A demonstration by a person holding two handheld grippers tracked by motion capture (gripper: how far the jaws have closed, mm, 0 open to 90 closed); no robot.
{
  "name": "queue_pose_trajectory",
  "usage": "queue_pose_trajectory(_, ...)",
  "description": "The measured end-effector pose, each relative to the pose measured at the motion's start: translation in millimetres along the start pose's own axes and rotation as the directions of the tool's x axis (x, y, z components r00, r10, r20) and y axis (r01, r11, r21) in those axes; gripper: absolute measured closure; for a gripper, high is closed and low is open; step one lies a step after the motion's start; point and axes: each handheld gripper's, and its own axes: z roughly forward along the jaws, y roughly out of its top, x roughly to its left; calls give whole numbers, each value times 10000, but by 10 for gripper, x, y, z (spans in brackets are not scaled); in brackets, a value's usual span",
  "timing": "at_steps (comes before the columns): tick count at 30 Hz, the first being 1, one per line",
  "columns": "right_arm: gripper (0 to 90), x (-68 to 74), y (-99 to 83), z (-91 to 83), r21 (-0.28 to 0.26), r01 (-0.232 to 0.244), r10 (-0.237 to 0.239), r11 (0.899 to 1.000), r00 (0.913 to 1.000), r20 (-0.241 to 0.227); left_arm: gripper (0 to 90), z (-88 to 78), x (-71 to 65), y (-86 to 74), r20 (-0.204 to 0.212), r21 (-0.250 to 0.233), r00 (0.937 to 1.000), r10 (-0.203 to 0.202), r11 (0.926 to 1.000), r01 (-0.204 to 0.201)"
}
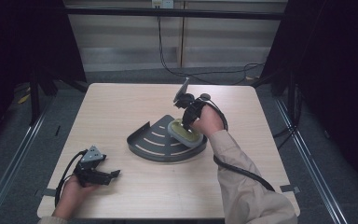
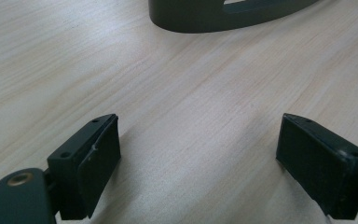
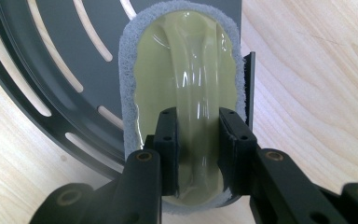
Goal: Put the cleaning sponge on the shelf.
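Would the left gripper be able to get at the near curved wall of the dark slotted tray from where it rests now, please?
Probably yes. The left gripper is open, and bare table lies between it and the tray. The right gripper holds the scrubber at the tray's other side, clear of that path.

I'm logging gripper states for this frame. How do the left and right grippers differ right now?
The left gripper has its jaws spread wide over bare table, holding nothing; the right gripper is shut on the scrub pad's yellow handle. The left lies low near the front edge; the right points down over the dark slotted tray. Both are hand-held.
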Motion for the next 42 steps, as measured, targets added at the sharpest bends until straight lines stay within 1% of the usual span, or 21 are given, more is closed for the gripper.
queue_pose_trajectory(4,713,10,4,10,61,42,-42,10000,10000,11,130,0,0,0,6,2,10000,-3,10000,3)
queue_pose_trajectory(5,713,12,2,18,-4,59,-59,10000,10000,39,130,0,0,0,-3,1,10000,3,10000,-3)
queue_pose_trajectory(17,713,2,-1,47,84,-14,13,10000,9999,99,130,0,0,0,-5,3,10000,2,10000,-2)
queue_pose_trajectory(22,713,9,2,87,49,-15,14,10000,9999,116,130,0,0,0,1,2,10000,2,10000,-2)
queue_pose_trajectory(24,713,3,1,103,79,76,-77,9999,9999,127,130,3,-2,-1,-29,-28,10000,-2,10000,2)
queue_pose_trajectory(26,713,6,-1,121,86,-34,33,10000,10000,89,130,3,-2,-1,-14,-26,10000,-10,10000,10)
queue_pose_trajectory(27,713,1,-2,128,139,-39,37,9999,9999,116,130,2,-1,-1,-26,-27,10000,-2,10000,2)
queue_pose_trajectory(30,713,-10,-10,158,72,-16,15,10000,9999,117,130,3,-1,-1,-26,-29,10000,-2,10000,2)
queue_pose_trajectory(31,713,-6,-11,168,103,-85,84,9999,9999,80,130,3,-1,-1,-26,-30,10000,-4,10000,4)
queue_pose_trajectory(33,713,-9,-14,184,78,-16,15,10000,9999,120,130,3,-2,-1,-20,-28,10000,-9,10000,9)
queue_pose_trajectory(35,713,-6,-17,197,131,-110,109,9999,9999,87,130,2,-1,-1,-29,-28,10000,-1,10000,1)
queue_pose_trajectory(39,713,-14,-21,224,118,-50,49,9999,10000,80,130,2,-2,-1,-30,-28,10000,-3,10000,3)
queue_pose_trajectory(40,713,-6,-20,226,163,-139,138,9998,9999,77,130,3,-2,-1,-30,-30,10000,-4,10000,4)
queue_pose_trajectory(42,712,-5,-21,237,130,-98,96,9999,9999,103,130,3,-2,-1,-23,-30,10000,-8,10000,8)
